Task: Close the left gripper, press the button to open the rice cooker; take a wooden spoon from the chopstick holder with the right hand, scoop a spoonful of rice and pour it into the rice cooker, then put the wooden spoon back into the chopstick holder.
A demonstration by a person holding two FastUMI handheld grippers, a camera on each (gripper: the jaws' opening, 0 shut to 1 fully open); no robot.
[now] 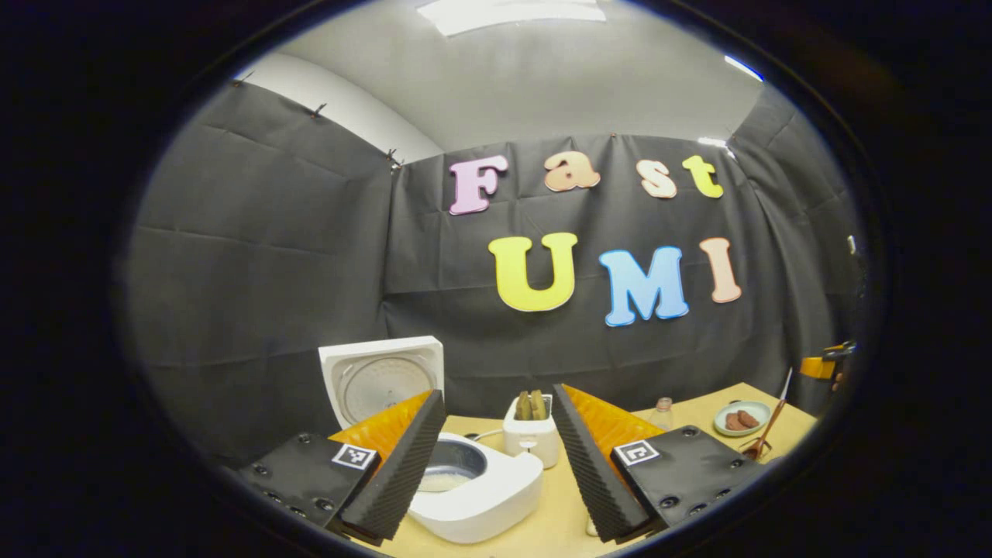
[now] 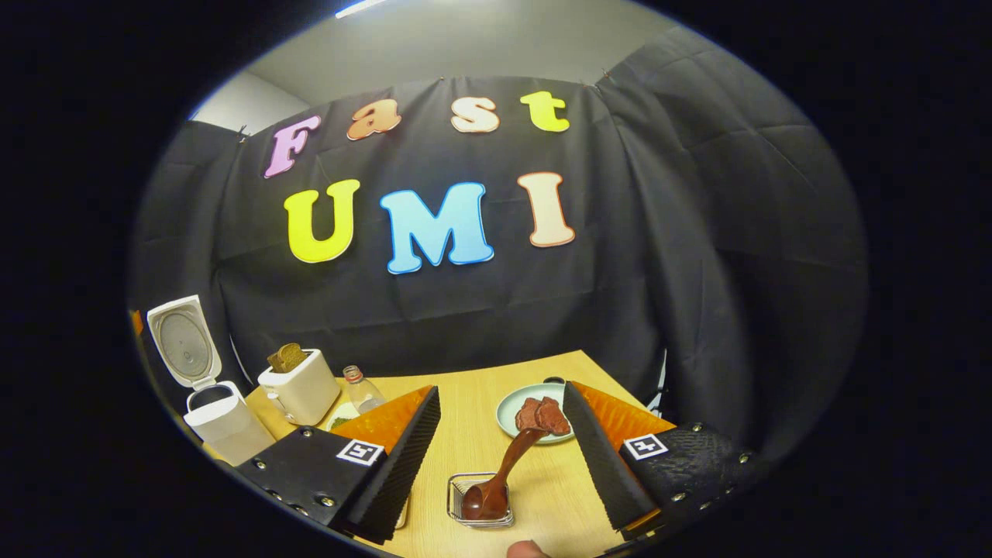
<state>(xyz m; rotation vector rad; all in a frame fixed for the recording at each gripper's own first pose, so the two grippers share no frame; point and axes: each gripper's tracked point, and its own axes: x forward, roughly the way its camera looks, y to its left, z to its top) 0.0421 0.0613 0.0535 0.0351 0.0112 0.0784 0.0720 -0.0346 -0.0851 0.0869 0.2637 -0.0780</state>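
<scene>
Rice cooker [image 1: 473,488] stands at the left end of the table [image 2: 496,403] with its lid [image 1: 381,376] up, inner pot [image 1: 449,465] exposed, some pale contents low in it; in the right gripper view the same cooker sits far left, well apart from the right tool. Left gripper [image 1: 496,457] hangs released above the cooker, jaws spread wide, nothing between them. Right gripper [image 2: 502,457] likewise released, jaws well apart, holding nothing. Wooden spoon [image 2: 504,473] sits bowl-down in the small clear chopstick holder [image 2: 479,500], its handle leaning up and to the right toward the plate [image 2: 511,407] with dark pieces on it; the handle lies between the right jaws but touches neither. Toaster [image 2: 298,384] with bread and a small bottle [image 2: 360,391] stand between cooker and spoon. Judgement: the lid step looks done; the step in hand is either taking the spoon or having just put it back, and I cannot tell which. If taking it: lower the right tool so both pads meet the handle at mid-length, above the holder rim, square to the shaft, since the slant invites a glancing pinch. Close firmly, then lift along the handle's own lean so the holder, light by the look of it, isn't dragged or tipped. Keep clear of the plate behind.
</scene>
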